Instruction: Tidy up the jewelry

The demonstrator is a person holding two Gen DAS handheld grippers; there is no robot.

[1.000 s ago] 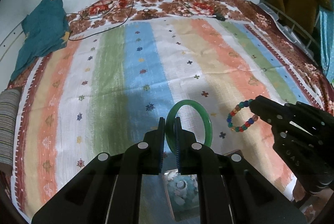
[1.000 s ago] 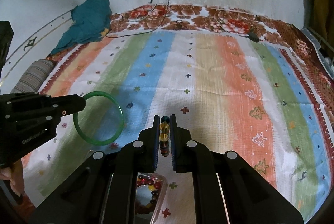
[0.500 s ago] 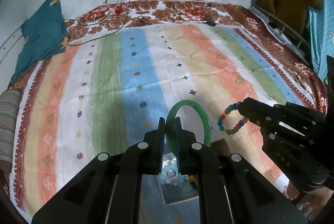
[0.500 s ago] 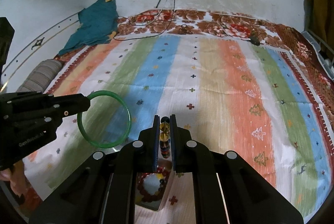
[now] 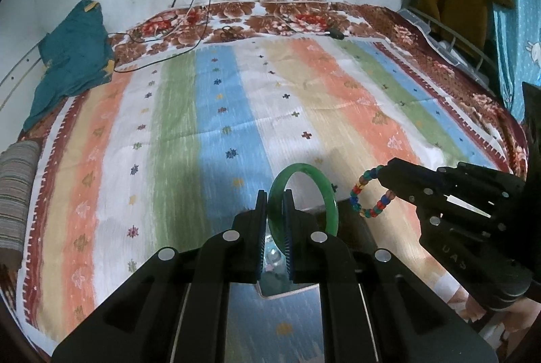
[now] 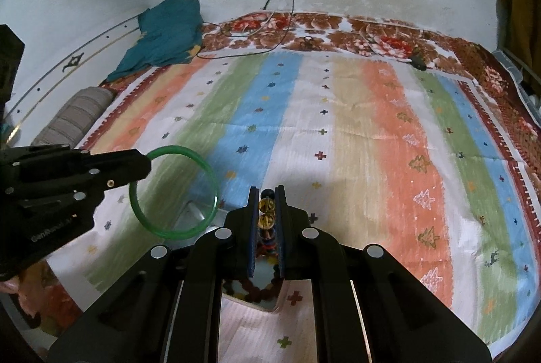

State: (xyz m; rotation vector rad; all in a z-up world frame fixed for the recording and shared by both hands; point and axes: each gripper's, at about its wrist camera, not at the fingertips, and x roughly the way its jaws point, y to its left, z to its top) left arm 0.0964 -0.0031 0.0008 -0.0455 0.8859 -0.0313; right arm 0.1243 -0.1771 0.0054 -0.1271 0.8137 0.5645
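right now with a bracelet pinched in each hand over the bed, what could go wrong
1. The green bangle is held only at its rim between the left gripper's thin fingers; being smooth, it might twist or slip out onto the striped bedsheet.
2. The beaded bracelet dangles from the right gripper close to the bangle; they could knock or tangle.

Two grippers show: the left gripper (image 5: 274,194) and the right gripper (image 6: 267,194). There is one green bangle (image 5: 329,194), one beaded bracelet (image 5: 370,194), one teal cloth (image 5: 74,58) and one striped bedspread (image 5: 236,112).
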